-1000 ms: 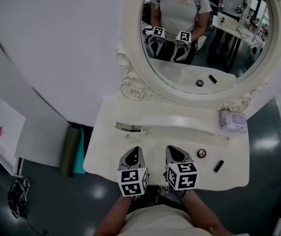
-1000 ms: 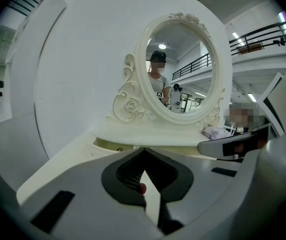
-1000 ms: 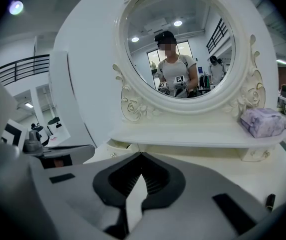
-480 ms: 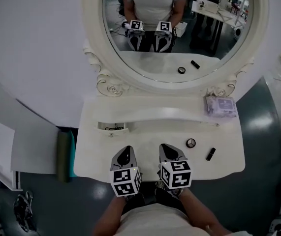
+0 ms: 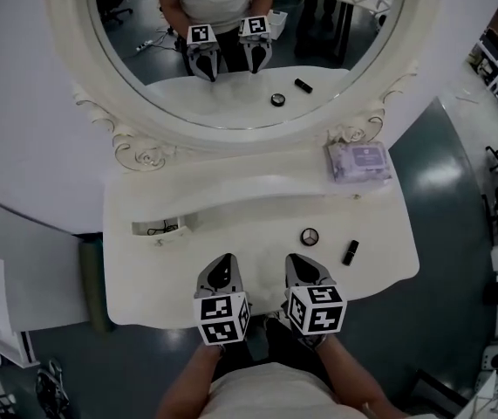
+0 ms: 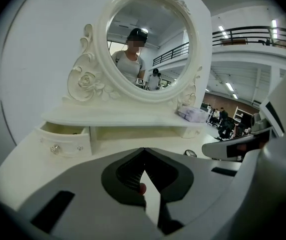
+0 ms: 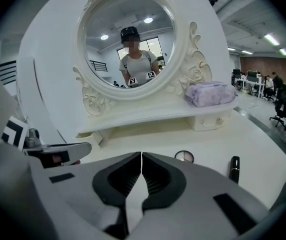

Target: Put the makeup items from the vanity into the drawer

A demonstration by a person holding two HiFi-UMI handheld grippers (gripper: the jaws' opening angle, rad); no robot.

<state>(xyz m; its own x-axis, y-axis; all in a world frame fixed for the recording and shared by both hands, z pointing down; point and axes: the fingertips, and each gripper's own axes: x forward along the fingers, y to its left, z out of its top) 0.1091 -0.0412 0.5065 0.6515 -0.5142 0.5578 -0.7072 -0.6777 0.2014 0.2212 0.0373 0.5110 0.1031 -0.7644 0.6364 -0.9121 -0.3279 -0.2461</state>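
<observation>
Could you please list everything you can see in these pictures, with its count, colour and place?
vanity: one, white, in front of the person
mirror: one, oval, white carved frame, at the vanity's back
open drawer: one, white, under the shelf's left end
closed drawer: one, white, under the shelf's right end
wipes pack: one, purple, on the shelf's right end
compact: one, round, dark-rimmed, on the tabletop, right of centre
lipstick: one, black, right of the compact, apart from it
left tool: one, grey, shut, empty, over the vanity's front edge
right tool: one, grey, shut, empty, beside it
forearms: two, behind the tools
</observation>
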